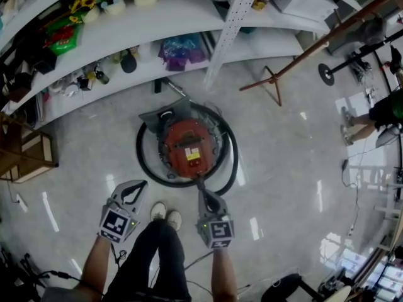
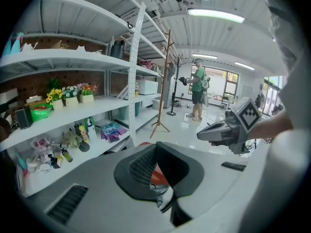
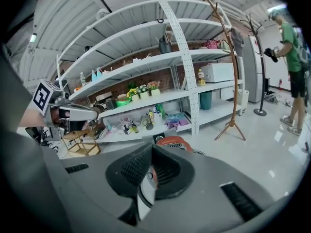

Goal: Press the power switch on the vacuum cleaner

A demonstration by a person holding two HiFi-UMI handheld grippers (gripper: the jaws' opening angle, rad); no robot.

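The vacuum cleaner is a round red canister on the floor, with a black hose coiled around it and a yellow label on top. I cannot make out its power switch. My left gripper hangs shut and empty to the canister's near left, clear of the hose. My right gripper is shut and empty just above the near rim. In the left gripper view the shut jaws of the left gripper frame a sliver of the red vacuum cleaner. The right gripper points at the vacuum cleaner.
White shelves with flower pots, bottles and bags curve behind the vacuum. A wooden coat stand stands to the right and a wooden crate to the left. A person in green stands far right. My feet are near the hose.
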